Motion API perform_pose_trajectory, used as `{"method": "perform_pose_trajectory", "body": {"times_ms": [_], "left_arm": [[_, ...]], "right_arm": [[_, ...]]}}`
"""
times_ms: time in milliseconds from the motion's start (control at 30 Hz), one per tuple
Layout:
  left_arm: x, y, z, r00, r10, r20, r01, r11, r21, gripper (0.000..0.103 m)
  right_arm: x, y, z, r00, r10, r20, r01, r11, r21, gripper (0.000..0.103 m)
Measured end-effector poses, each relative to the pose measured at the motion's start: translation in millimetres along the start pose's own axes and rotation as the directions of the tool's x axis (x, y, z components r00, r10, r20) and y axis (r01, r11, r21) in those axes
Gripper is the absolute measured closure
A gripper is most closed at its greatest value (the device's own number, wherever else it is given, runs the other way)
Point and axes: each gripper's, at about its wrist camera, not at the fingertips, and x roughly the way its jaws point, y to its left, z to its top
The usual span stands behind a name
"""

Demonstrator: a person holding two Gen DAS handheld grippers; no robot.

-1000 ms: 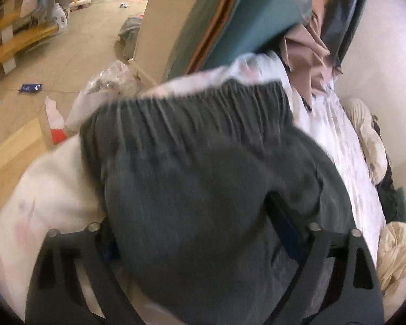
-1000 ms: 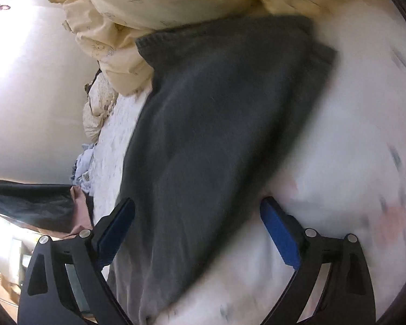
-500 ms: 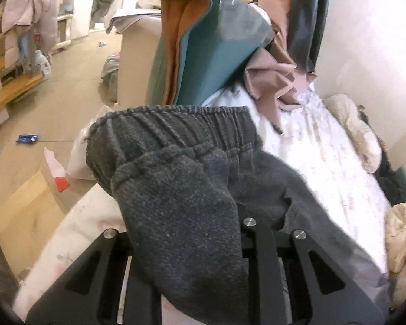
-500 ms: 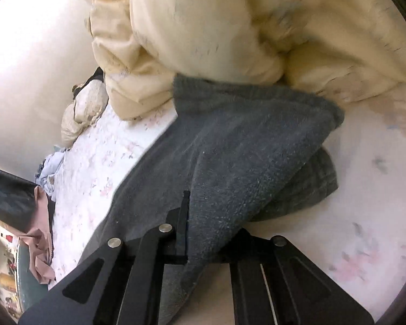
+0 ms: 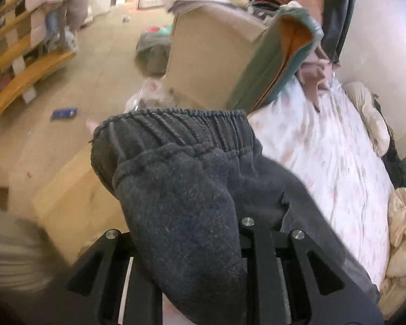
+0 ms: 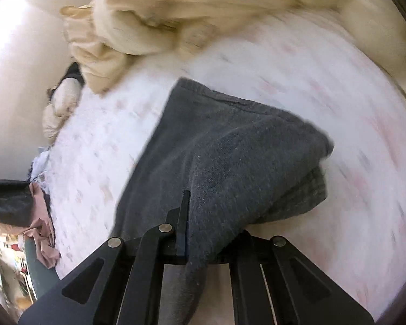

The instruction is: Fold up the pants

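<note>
Dark grey fleece pants hang from my left gripper, which is shut on the fabric just below the elastic waistband. The waist end is lifted above the bed's edge. My right gripper is shut on the leg end of the same pants, raised over the white floral sheet. The cloth hides the fingertips of both grippers.
A cream duvet is heaped at the bed's head. A teal and orange folded blanket, pink cloth and a cardboard box stand past the bed's foot. The floor lies left of the bed.
Both grippers have shut on the pants and lifted them off the sheet. The waist end has risen and the leg end has been pulled away from the duvet.
</note>
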Motion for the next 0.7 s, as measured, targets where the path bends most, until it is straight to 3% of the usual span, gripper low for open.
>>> {"method": "perform_pose_trajectory", "body": {"times_ms": [133,267,333,367,400,467,533,567,633,700], "left_arm": [[-34,23,-16,0.999,0.041,0.006,-0.041,0.995,0.086,0.087],[-23,39,-19,0.998,0.045,-0.038,-0.042,0.996,0.075,0.086],[-11,45,-21,0.998,0.041,-0.056,-0.039,0.999,0.035,0.086],[-6,45,-22,0.997,0.047,-0.062,-0.046,0.999,0.024,0.086],[-2,47,-24,0.996,0.058,-0.069,-0.056,0.998,0.018,0.085],[1,48,-29,0.994,0.077,-0.075,-0.076,0.997,0.019,0.085],[-1,44,-30,0.996,0.081,-0.046,-0.079,0.996,0.041,0.085],[-4,38,-32,0.996,0.091,-0.019,-0.089,0.993,0.078,0.085],[-8,30,-34,0.995,0.098,0.016,-0.099,0.988,0.12,0.085],[-12,31,-33,0.995,0.096,0.022,-0.098,0.988,0.117,0.085]], "right_arm": [[-27,-25,-32,0.997,-0.076,-0.002,0.077,0.996,0.037,0.097],[-18,-38,-49,0.987,-0.152,-0.054,0.15,0.988,-0.033,0.094],[-4,-50,-46,0.97,-0.223,-0.101,0.217,0.974,-0.061,0.085],[-1,-55,-44,0.955,-0.275,-0.11,0.267,0.961,-0.076,0.072],[-3,-59,-41,0.944,-0.316,-0.093,0.309,0.948,-0.08,0.058],[-17,-60,-39,0.897,-0.443,0.004,0.44,0.891,-0.106,0.044],[-22,-51,-43,0.804,-0.589,0.086,0.593,0.781,-0.198,0.044],[-22,-47,-47,0.789,-0.606,0.102,0.612,0.757,-0.231,0.044],[-31,-31,-54,0.813,-0.566,0.136,0.581,0.772,-0.257,0.046],[-57,-1,-68,0.809,-0.522,0.27,0.586,0.754,-0.299,0.046]]}}
